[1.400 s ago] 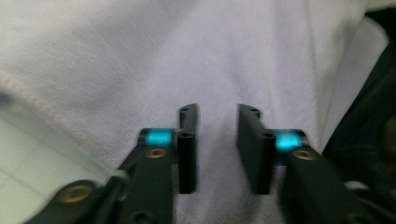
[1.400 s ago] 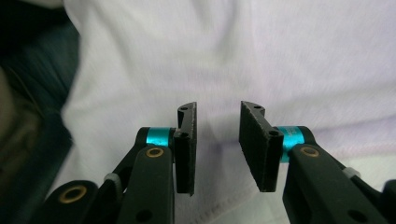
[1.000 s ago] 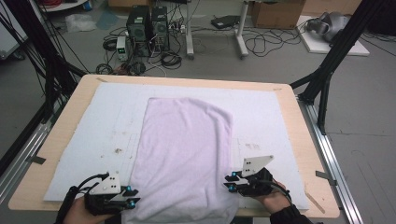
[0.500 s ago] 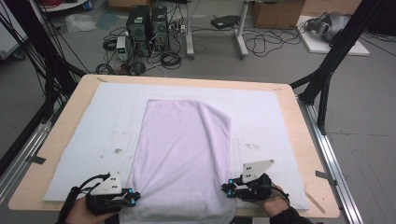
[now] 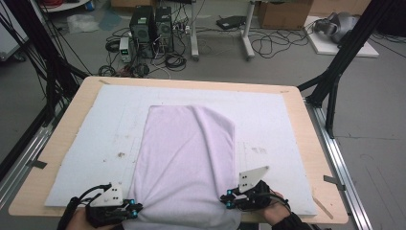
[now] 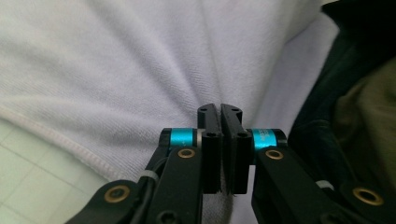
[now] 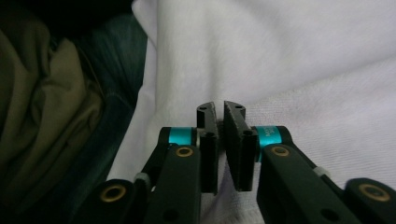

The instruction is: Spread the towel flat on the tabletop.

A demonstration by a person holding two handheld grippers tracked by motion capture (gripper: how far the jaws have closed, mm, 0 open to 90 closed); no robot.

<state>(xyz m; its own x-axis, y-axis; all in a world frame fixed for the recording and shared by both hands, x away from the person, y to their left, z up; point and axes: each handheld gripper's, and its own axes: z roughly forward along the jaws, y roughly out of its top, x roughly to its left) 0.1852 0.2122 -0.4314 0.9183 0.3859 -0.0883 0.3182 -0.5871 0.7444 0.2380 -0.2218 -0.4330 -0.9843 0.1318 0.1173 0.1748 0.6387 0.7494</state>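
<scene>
The room around my table [image 5: 72, 112] is grey floor with black frame legs, computer towers [image 5: 152, 26] and loose cables beyond the far edge. A white mat [image 5: 282, 124] covers most of the wooden top, leaving bare wood as a border and wide open mat to either side of my work.

The pale lilac cloth [image 5: 189, 153] lies lengthwise down the middle of the mat, its far end well short of the mat's far edge, its near end hanging over the table's near edge toward me.

My hands come in low at the near edge, one at each near corner of the cloth. My left gripper [image 5: 131, 211] has just been closing and now pinches the cloth's left corner, fabric bunched between the jaws. My right gripper [image 5: 229, 200] has also just been closing, clamped on the right corner.
</scene>
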